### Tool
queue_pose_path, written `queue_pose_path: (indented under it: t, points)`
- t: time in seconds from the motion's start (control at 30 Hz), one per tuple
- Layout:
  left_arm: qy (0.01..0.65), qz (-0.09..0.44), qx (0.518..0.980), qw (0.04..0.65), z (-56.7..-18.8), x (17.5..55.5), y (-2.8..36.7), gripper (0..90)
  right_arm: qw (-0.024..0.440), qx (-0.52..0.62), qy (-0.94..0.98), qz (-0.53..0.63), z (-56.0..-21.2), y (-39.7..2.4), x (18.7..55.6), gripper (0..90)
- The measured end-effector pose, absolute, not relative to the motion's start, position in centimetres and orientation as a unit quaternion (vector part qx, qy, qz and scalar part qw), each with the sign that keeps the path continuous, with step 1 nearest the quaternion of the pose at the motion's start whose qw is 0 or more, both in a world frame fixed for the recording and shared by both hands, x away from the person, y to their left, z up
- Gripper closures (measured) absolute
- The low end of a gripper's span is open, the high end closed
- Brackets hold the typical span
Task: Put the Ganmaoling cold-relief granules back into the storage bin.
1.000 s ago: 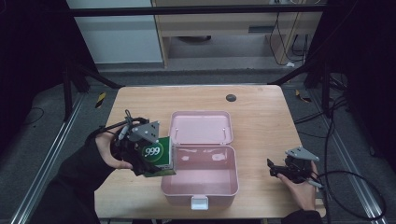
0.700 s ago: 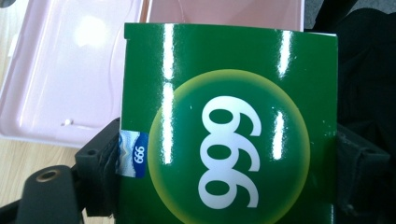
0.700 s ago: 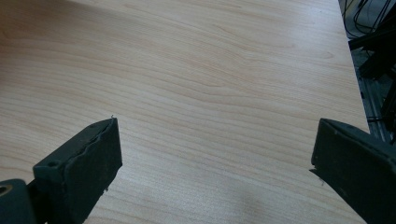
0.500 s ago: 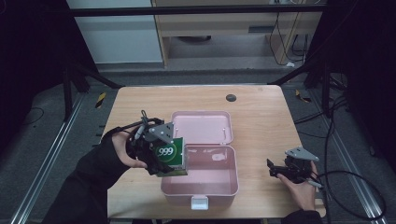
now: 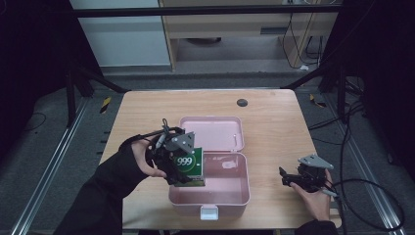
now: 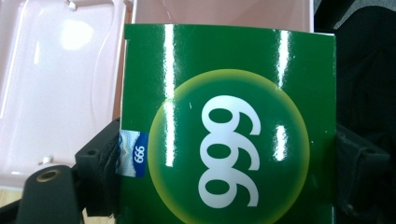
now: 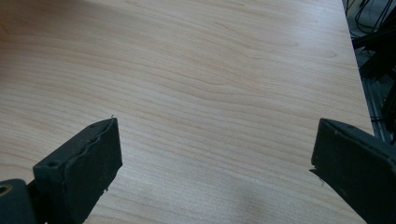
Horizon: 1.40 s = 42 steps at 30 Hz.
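1. Left gripper is clamped on the green box, the one with the white "999" on a yellow-green circle. In the left gripper view the box sits squarely between the two black jaws, pads pressing on both side edges.

2. What's changed: a second ago the box hung out past the left wall of the pink case, over bare tabletop. Now it has slid inward and down a bit, so its lower edge dips just inside the case's left wall, front-left part of the tray.

3. My read: this is the "put it in the case" step and it's nearly done. What's left is lowering it to the tray floor and letting go. Box looks tilted, so it may want levelling first or it could catch on the wall.

4. Right gripper rests on the tabletop well to the right of the case, same place as before. Its jaws stand wide apart with nothing but wood grain between them.

5. Hard to tell: whether the bottom of the box touches the tray floor or hangs above it; the hand and gripper body cover that corner. There's a small pale thing inside the case near the hinge side, too small to identify. The case lid lies open behind the tray.
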<state>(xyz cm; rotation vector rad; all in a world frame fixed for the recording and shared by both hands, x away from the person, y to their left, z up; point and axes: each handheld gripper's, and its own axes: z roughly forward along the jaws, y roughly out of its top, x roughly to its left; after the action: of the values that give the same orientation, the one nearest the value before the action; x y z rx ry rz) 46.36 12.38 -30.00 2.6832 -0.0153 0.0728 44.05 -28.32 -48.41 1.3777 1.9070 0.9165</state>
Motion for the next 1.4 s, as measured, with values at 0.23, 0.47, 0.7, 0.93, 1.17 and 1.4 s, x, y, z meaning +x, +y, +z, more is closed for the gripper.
queue_pose_path:
  t: [0.23, 0.47, 0.7, 0.93, 1.17, 1.4]
  points:
    - [-0.012, 0.021, 0.977, 0.213, -31.4, 46.5, 11.5, 14.7, 0.304, 0.519, 0.721, 0.344, -48.4, -28.3, 44.1, 2.0]
    - [-0.010, 0.018, 0.979, 0.205, -32.9, 46.5, 11.3, 14.7, 0.304, 0.518, 0.721, 0.344, -48.5, -28.3, 44.1, 2.1]
    - [-0.008, 0.007, 0.980, 0.198, -34.6, 46.7, 11.1, 14.7, 0.303, 0.518, 0.723, 0.343, -48.5, -28.2, 44.1, 2.0]
    - [-0.002, 0.003, 0.981, 0.196, -35.9, 46.9, 11.2, 14.7, 0.301, 0.519, 0.723, 0.343, -48.5, -28.2, 44.1, 2.0]
    - [0.000, -0.002, 0.981, 0.192, -37.1, 46.9, 11.3, 14.7, 0.301, 0.519, 0.724, 0.342, -48.6, -28.2, 44.1, 2.1]
    - [0.001, -0.006, 0.981, 0.193, -37.9, 46.9, 11.3, 14.7, 0.301, 0.518, 0.725, 0.340, -48.6, -28.1, 44.1, 2.0]
